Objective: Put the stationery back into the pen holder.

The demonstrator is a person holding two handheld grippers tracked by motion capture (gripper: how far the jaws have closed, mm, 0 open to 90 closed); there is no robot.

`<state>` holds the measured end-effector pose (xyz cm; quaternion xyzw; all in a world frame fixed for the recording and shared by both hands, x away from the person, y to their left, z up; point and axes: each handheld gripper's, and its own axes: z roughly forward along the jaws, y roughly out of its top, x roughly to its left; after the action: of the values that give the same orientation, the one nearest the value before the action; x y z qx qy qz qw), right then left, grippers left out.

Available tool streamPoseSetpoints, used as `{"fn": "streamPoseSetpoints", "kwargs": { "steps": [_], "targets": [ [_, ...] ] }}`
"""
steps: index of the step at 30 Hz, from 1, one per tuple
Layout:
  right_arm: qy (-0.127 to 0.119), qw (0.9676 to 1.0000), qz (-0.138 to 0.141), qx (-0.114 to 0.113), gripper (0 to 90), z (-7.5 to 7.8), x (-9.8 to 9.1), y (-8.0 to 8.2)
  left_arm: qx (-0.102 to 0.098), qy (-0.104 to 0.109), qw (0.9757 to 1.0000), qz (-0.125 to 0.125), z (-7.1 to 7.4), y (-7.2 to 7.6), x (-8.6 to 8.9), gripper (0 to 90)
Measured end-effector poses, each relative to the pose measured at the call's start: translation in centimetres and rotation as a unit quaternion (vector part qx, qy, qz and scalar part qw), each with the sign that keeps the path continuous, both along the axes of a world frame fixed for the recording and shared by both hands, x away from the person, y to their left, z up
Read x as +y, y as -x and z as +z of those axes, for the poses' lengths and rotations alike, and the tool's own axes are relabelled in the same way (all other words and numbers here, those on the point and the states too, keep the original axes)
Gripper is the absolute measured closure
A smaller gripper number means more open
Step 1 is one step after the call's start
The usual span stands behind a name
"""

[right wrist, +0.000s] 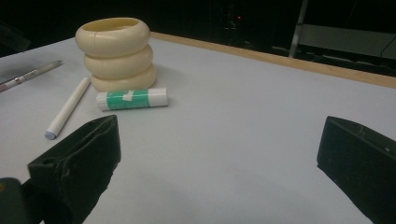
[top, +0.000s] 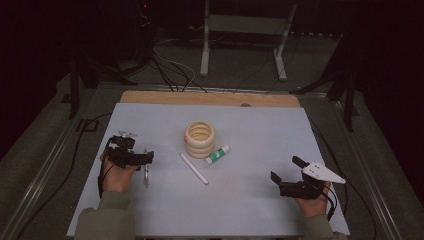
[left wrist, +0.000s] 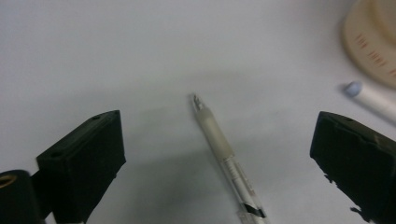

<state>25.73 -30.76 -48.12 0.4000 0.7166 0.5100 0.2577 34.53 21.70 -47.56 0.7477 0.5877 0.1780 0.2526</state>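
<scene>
Pen lies flat on desk between jaws of left gripper, held wide open, empty. Long axis runs away from gripper, tip forward. Right gripper open, empty, well apart.

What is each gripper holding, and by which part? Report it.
Nothing is held. The left gripper stands open over the pen; the right gripper is open over bare table.

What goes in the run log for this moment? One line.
left hand-held gripper: open over pen | right hand-held gripper: open, holding nothing | holder, glue stick, marker: on table
</scene>
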Motion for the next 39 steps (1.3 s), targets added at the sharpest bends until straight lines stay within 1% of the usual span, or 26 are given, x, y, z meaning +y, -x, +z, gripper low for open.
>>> {"fn": "streamPoseSetpoints", "kwargs": {
  "steps": [2,4,5,6,7,8,9,10,11,12,13,15,16,18,20,21,22,25,26,30,34,36,38,39],
  "targets": [
    [0.000,1.0000,0.000,0.000,0.1,0.0,0.0,0.0,0.017,-0.008,0.9998,-0.005,-0.4,-0.4,-0.4,2.1],
    [0.000,1.0000,0.000,0.000,0.1,0.0,0.0,0.0,0.017,-0.018,0.9997,-0.005,-0.8,-0.5,-0.7,3.9],
    [0.000,1.0000,0.000,-0.001,0.1,0.0,0.0,0.0,0.019,-0.020,0.9996,-0.004,-0.9,-0.6,-0.9,7.4],
    [0.000,1.0000,0.000,-0.001,0.1,0.0,0.0,0.0,0.022,-0.024,0.9995,-0.001,-1.0,-0.7,-0.9,8.4],
    [0.000,1.0000,0.000,-0.001,0.1,0.0,0.0,0.0,0.023,-0.030,0.9993,0.003,-1.1,-0.7,-1.0,13.7],
    [0.000,1.0000,0.000,-0.001,0.1,0.0,0.0,0.0,0.030,-0.036,0.9989,0.007,-1.2,-0.8,-1.1,19.4],
    [0.000,1.0000,0.000,0.000,0.1,0.0,0.0,0.0,0.041,-0.042,0.9982,0.009,-1.4,-0.9,-1.2,20.5],
    [0.000,1.0000,0.000,0.000,0.1,0.0,0.0,0.0,0.048,-0.048,0.9977,0.005,-1.5,-0.9,-1.3,22.9],
    [0.000,1.0000,0.000,0.000,0.1,0.0,0.0,0.0,0.049,-0.049,0.9976,0.004,-1.6,-1.0,-1.4,27.5],
    [0.000,1.0000,0.000,0.000,0.1,0.0,0.0,0.0,0.055,-0.044,0.9975,0.002,-1.7,-1.1,-1.4,35.5],
    [0.000,1.0000,0.000,0.000,0.1,0.0,0.0,0.0,0.060,-0.040,0.9973,0.006,-1.8,-1.2,-1.3,41.3],
    [0.001,1.0000,0.001,-0.001,0.1,0.0,0.0,0.0,0.073,-0.032,0.9968,0.006,-2.2,-1.5,-1.2,48.9],
    [0.001,1.0000,0.001,-0.001,0.1,0.0,0.0,0.0,0.078,-0.033,0.9964,0.004,-2.4,-1.6,-1.2,52.1],
    [0.001,1.0000,0.001,-0.001,0.1,0.0,0.0,0.0,0.076,-0.034,0.9965,0.006,-2.4,-1.6,-1.3,56.5],
    [0.001,1.0000,0.000,0.001,0.1,0.0,0.0,-0.1,0.079,-0.038,0.9961,-0.005,-2.3,-1.6,-1.5,67.3],
    [0.002,1.0000,0.000,0.001,0.1,0.0,0.0,-0.1,0.079,-0.041,0.9960,-0.005,-2.3,-1.6,-1.6,70.2],
    [0.003,1.0000,0.000,0.000,0.1,0.0,0.0,-0.1,0.081,-0.044,0.9957,-0.007,-2.3,-1.6,-1.7,71.3],
    [0.002,1.0000,-0.001,0.000,0.1,0.0,0.0,0.0,0.083,-0.038,0.9958,-0.006,-2.3,-1.7,-1.7,78.6],
    [0.002,1.0000,-0.001,0.000,0.1,0.0,0.0,0.0,0.083,-0.038,0.9958,-0.006,-2.3,-1.7,-1.7,79.9],
    [0.002,1.0000,-0.001,0.000,0.1,0.0,0.0,-0.1,0.079,-0.025,0.9964,-0.015,-2.4,-1.7,-1.2,81.0],
    [0.002,1.0000,-0.001,0.000,0.1,0.0,0.0,-0.1,0.075,-0.028,0.9965,-0.022,-2.3,-1.6,-1.2,81.2],
    [0.002,1.0000,-0.002,0.000,0.1,0.0,0.0,-0.1,0.071,-0.021,0.9970,-0.021,-2.2,-1.5,-1.1,81.2],
    [0.002,1.0000,-0.002,0.000,0.1,0.0,0.0,-0.1,0.064,-0.011,0.9975,-0.027,-2.0,-1.4,-0.9,81.2],
    [0.002,1.0000,-0.002,0.000,0.1,0.0,0.0,-0.1,0.059,-0.013,0.9978,-0.028,-1.9,-1.4,-0.9,81.2]
  ]
}}
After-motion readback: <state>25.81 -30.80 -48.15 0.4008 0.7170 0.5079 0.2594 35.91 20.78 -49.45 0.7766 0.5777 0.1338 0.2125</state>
